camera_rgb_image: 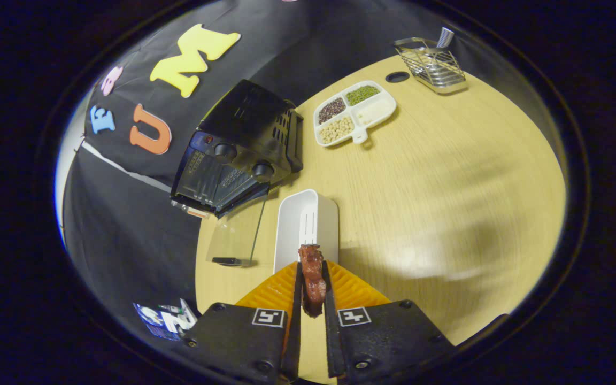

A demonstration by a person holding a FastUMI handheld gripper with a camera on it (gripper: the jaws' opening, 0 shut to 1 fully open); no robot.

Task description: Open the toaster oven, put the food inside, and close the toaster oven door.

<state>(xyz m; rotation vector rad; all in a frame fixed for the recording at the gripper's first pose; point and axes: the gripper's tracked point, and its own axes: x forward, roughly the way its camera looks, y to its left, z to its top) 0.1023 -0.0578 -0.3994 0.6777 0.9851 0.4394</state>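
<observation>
My gripper (312,270) is shut on a brown piece of food (312,278), which stands clamped between both fingers and sticks out a little past them. Just ahead of the fingers lies a white oblong tray (292,224) on the wooden table (447,187). Beyond the tray and to the left stands the black toaster oven (244,144), seen from above. Its glass door (236,235) hangs open and down toward me, with the dark handle at its near edge. Two knobs show on the oven's front.
A white divided dish (355,112) with beans and grains lies beyond the tray to the right. A wire basket (432,65) stands at the table's far edge near a round cable hole (397,77). A printed card (166,319) lies off the table's left edge.
</observation>
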